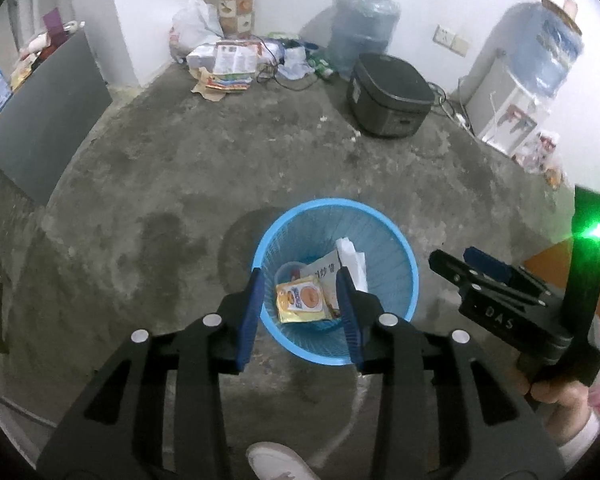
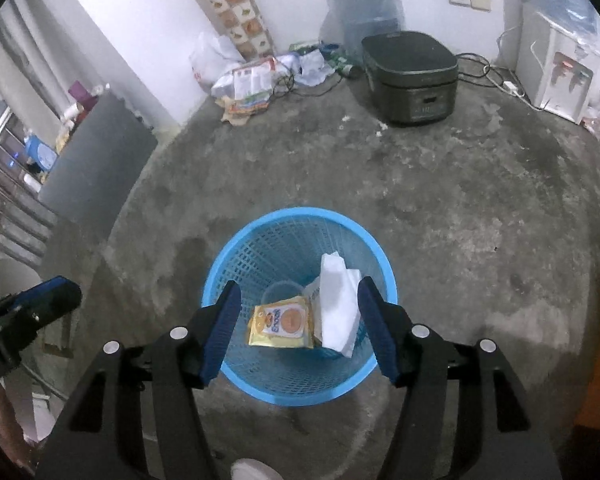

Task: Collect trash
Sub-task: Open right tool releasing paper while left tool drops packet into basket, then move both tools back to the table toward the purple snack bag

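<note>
A blue mesh waste basket (image 1: 396, 256) stands on the concrete floor, also in the right wrist view (image 2: 256, 236). Inside lie a yellow snack packet (image 1: 300, 298) (image 2: 280, 322), a white tissue wad (image 1: 352, 258) (image 2: 338, 304), a printed paper and a clear cup. My left gripper (image 1: 300, 280) is open and empty above the basket. My right gripper (image 2: 298, 290) is open and empty above it too. The right gripper shows in the left wrist view (image 1: 460, 258); the left gripper shows in the right wrist view (image 2: 60, 292).
A dark rice cooker (image 1: 388, 96) (image 2: 412, 76), a water jug (image 1: 360, 24), a water dispenser (image 1: 508, 112) and a pile of papers and bags (image 1: 228, 64) (image 2: 252, 80) sit along the far wall. A grey board (image 1: 48, 120) leans at the left. My shoe (image 1: 276, 462) is below.
</note>
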`<control>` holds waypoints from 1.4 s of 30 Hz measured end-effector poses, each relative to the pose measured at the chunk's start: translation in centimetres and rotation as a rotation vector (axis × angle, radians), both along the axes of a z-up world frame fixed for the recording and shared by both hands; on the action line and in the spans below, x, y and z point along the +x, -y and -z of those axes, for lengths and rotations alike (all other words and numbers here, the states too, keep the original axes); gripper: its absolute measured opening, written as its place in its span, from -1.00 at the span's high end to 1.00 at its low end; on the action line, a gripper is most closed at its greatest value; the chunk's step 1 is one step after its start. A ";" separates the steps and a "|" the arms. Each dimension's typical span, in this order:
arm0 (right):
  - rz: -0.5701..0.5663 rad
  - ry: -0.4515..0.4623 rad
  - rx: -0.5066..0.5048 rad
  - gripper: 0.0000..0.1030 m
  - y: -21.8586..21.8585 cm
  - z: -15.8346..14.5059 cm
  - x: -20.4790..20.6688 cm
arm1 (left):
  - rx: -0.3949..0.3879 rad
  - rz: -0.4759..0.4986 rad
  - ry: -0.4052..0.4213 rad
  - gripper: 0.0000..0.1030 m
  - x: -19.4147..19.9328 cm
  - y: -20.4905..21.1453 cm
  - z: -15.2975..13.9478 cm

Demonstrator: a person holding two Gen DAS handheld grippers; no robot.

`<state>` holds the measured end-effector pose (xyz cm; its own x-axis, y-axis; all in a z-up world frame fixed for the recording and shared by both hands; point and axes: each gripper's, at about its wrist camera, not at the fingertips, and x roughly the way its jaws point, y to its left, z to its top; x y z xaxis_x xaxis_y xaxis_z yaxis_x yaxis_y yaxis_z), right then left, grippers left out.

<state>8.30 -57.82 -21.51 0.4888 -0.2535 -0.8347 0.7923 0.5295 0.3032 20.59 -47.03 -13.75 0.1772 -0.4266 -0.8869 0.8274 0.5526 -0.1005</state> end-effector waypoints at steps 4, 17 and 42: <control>-0.004 0.031 -0.045 -0.33 -1.3 -2.3 -0.7 | -0.049 -0.010 0.009 0.30 -0.3 -1.7 -3.1; -0.012 0.127 -0.366 -0.88 -12.5 -15.2 -2.0 | -0.319 -0.052 0.089 -0.50 -3.4 -16.5 -17.4; -0.464 0.255 -0.592 -0.88 -36.7 -23.7 1.3 | -0.549 -0.459 0.205 -0.83 -9.2 -47.6 -23.1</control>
<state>9.63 -21.09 2.23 0.8113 -0.3439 -0.4727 0.3954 0.9184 0.0105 11.35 0.53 9.31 0.5830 -0.6420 -0.4979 0.5573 0.7620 -0.3299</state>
